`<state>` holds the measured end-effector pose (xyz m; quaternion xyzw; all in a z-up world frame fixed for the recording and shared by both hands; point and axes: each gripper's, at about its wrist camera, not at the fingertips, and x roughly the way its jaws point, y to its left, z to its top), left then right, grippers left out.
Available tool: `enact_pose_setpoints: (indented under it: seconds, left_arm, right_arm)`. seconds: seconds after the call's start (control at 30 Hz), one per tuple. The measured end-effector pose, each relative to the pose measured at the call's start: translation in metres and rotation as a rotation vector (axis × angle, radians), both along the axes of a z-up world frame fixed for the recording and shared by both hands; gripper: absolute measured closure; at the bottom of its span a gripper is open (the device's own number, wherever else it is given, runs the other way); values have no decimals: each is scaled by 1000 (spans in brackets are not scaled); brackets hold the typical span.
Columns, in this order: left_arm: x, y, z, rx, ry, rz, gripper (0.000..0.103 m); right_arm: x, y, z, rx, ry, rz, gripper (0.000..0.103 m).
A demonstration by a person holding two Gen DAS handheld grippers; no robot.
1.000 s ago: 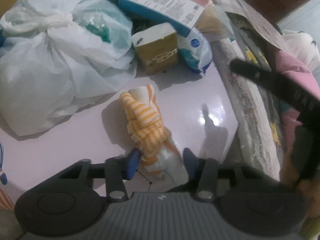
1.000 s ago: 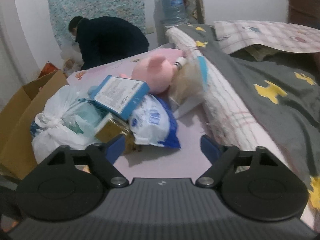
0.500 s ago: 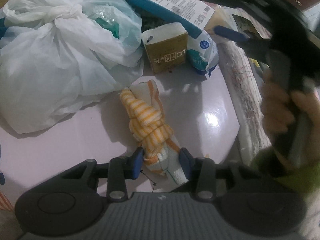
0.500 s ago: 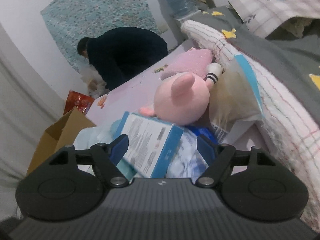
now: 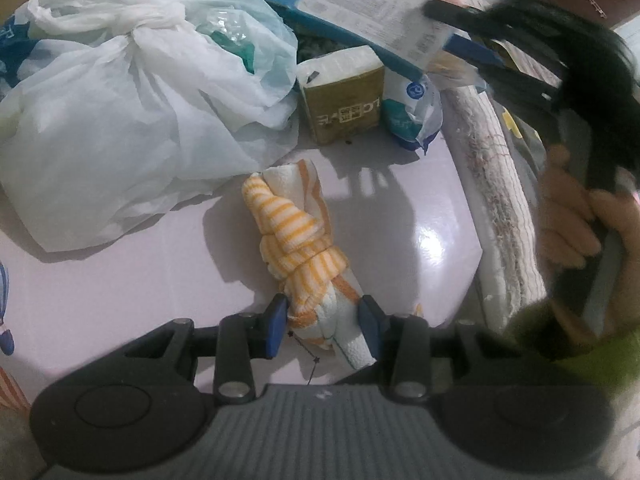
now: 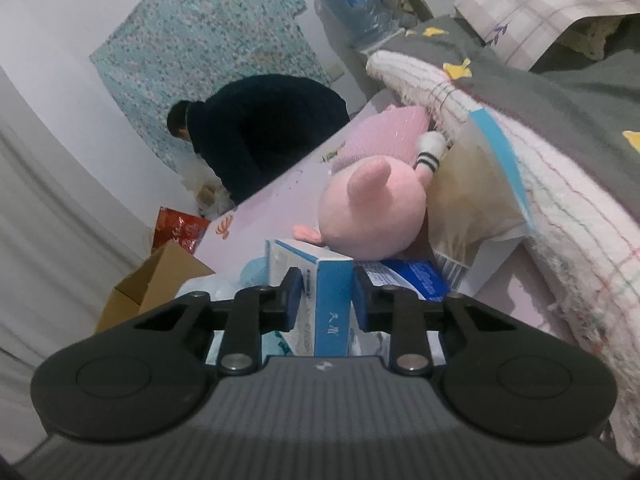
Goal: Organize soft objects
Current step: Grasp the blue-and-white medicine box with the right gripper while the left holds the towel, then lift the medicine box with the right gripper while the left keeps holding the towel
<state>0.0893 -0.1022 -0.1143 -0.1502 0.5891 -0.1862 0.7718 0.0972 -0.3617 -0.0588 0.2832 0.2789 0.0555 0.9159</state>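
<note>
A knotted orange-striped white towel (image 5: 296, 236) lies on the pink surface (image 5: 120, 288). My left gripper (image 5: 323, 322) is shut on its near end, blue pads pressing both sides. A blue and white carton (image 6: 328, 280) rests on the pile, with a pink plush toy (image 6: 372, 212) lying against its far end. My right gripper (image 6: 325, 296) is closing on the carton's near end, pads against both faces. In the left wrist view the right gripper (image 5: 440, 28) reaches in from the upper right onto that carton (image 5: 360, 0), held by a hand (image 5: 572, 220).
A tied white plastic bag (image 5: 112, 112) fills the left. An olive tissue pack (image 5: 344, 96) and a blue-white packet (image 5: 412, 112) sit behind the towel. A rolled blanket (image 5: 496, 184) borders the right. A cardboard box (image 6: 160, 280) and a crouching person (image 6: 260, 128) are beyond.
My right gripper swung left over the pile and its jaws closed onto the blue carton's end. My left gripper tightened slightly on the towel and stayed in place.
</note>
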Motion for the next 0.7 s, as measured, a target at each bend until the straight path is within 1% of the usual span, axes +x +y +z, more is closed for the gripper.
enact_pose_setpoints:
  seconds: [0.07, 0.27, 0.4, 0.47, 0.53, 0.67, 0.7]
  left_arm:
    - [-1, 1, -1, -1, -1, 5, 63]
    - [-2, 3, -2, -11, -2, 19, 63]
    - [-4, 3, 0, -4, -10, 20, 63]
    - [-5, 2, 0, -1, -11, 24, 63]
    - [-6, 2, -1, 2, -13, 25, 63]
    - [-7, 0, 0, 2, -16, 28, 63]
    - [-7, 0, 0, 5, -20, 27, 63]
  right_arm:
    - [-21, -2, 3, 12, -11, -9, 83]
    - [-92, -12, -4, 67, -18, -52, 84]
    - [-140, -15, -24, 158, 2, -89, 83]
    - [-157, -14, -38, 207, 7, -104, 83]
    - [-170, -14, -50, 256, 8, -122, 83]
    - [-186, -18, -78, 334, 56, -169, 81]
    - [-189, -19, -83, 339, 70, -177, 81]
